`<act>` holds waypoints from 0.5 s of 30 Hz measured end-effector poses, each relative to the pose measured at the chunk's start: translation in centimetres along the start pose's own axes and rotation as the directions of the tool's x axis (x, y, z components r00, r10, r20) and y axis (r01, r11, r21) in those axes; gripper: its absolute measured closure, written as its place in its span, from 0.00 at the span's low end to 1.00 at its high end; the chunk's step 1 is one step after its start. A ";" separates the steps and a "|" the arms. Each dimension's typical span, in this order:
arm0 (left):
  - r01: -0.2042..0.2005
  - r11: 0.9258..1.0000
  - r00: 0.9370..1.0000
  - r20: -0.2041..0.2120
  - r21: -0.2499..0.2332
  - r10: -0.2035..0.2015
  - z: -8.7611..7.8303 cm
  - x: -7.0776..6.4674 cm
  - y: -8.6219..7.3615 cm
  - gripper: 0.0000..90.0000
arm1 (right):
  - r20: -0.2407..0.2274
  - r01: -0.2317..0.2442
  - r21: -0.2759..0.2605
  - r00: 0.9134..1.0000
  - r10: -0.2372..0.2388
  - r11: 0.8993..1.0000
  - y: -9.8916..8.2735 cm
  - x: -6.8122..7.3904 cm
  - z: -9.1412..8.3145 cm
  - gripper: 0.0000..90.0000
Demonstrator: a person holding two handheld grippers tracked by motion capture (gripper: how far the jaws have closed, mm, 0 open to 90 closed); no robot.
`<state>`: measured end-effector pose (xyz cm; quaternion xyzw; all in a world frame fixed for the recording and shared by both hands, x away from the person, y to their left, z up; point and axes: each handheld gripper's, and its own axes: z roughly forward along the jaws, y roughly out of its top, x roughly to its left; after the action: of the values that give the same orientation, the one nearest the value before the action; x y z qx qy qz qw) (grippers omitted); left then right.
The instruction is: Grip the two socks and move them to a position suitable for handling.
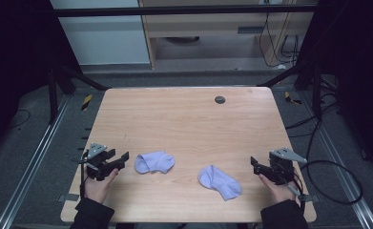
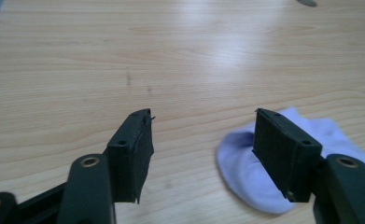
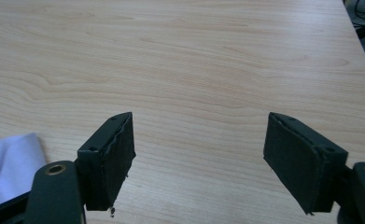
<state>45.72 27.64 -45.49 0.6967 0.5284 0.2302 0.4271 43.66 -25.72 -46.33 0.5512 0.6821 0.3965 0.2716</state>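
Two lavender ankle socks are seen lying flat on the wooden counter point(image 1: 184, 124) in the high view, both near the person's edge. The left sock point(image 1: 154, 162) is bunched and lies just beside the left tool point(image 1: 119, 161), apart from its jaws. The right sock point(image 1: 220, 182) is stretched slantwise, its toe end toward the near edge, and is set near but apart from the right tool point(image 1: 253, 164). The socks are separated by a strip of bare wood. Each tool is held level in a hand, the left hand point(image 1: 98, 183) and the right hand point(image 1: 275, 187), with the jaws aimed inward toward the socks.

In the left gripper view the left tool point(image 2: 203, 140) is shown with its jaws spread wide and nothing between them; only bare wood is seen in the gap. The left sock point(image 2: 245, 168) is partly covered there by the right-hand jaw, and whether the jaw rests on the cloth cannot be told. Two small dark marks on the wood are picked out here that are barely visible from above.

In the right gripper view the right tool point(image 3: 199, 140) is likewise shown spread wide and empty over bare wood. A corner of the right sock point(image 3: 10, 165) is caught at the lower left edge.

A round grey grommet point(image 1: 220, 99) near the far edge is seen from above, along with a black cable point(image 1: 336, 181) looping on the floor
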 end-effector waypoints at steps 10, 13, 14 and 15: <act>-0.096 0.995 0.993 0.075 0.008 0.095 0.0 -3.7 0.2 0.43 | -0.058 0.049 0.008 0.997 -0.049 0.999 0.3 1.7 -0.2 0.29; -0.112 0.994 0.990 0.090 0.000 0.111 0.0 -4.6 0.3 0.42 | -0.081 0.060 0.014 0.995 -0.059 0.998 0.5 2.5 -0.3 0.29; -0.124 0.992 0.988 0.095 0.004 0.123 0.0 -5.1 0.3 0.42 | -0.098 0.076 0.014 0.992 -0.074 0.997 0.4 2.9 -0.3 0.29; -0.125 0.992 0.987 0.099 0.000 0.124 0.0 -5.3 0.4 0.42 | -0.104 0.081 0.017 0.991 -0.078 0.997 0.4 3.1 -0.3 0.29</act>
<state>44.12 22.63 -44.45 0.7402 0.4628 0.2202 0.4353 42.92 -22.72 -45.61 0.5052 0.7209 0.4060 0.2457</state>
